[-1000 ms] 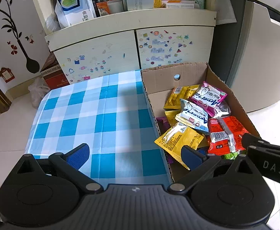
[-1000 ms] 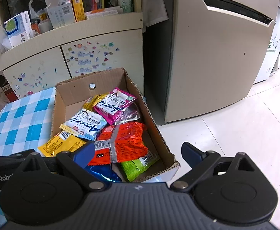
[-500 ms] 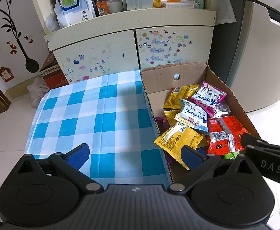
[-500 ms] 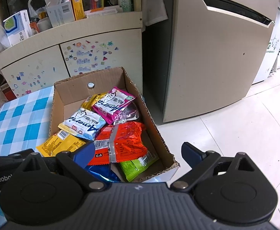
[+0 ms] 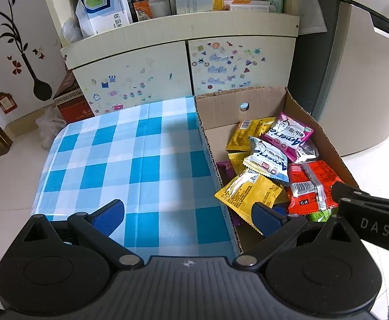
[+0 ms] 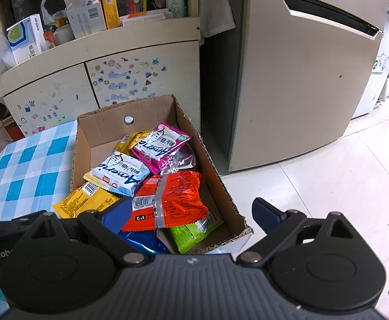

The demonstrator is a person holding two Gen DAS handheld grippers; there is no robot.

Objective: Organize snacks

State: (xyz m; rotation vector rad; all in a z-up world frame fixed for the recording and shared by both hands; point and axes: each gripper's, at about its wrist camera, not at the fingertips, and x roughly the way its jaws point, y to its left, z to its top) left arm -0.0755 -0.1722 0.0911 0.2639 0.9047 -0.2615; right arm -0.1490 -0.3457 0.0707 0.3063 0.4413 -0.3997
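A cardboard box holds several snack packets: a pink one, a pale blue one, a yellow one, a red one, a green one. My left gripper is open above the checked cloth, astride the box's left wall, holding nothing. My right gripper is open over the box's near right corner, empty. Its body shows in the left wrist view.
A cream cabinet with stickers stands behind the table, its shelf crowded with boxes. A fridge stands right of the box. Tiled floor lies to the right. A red carton sits on the floor at the left.
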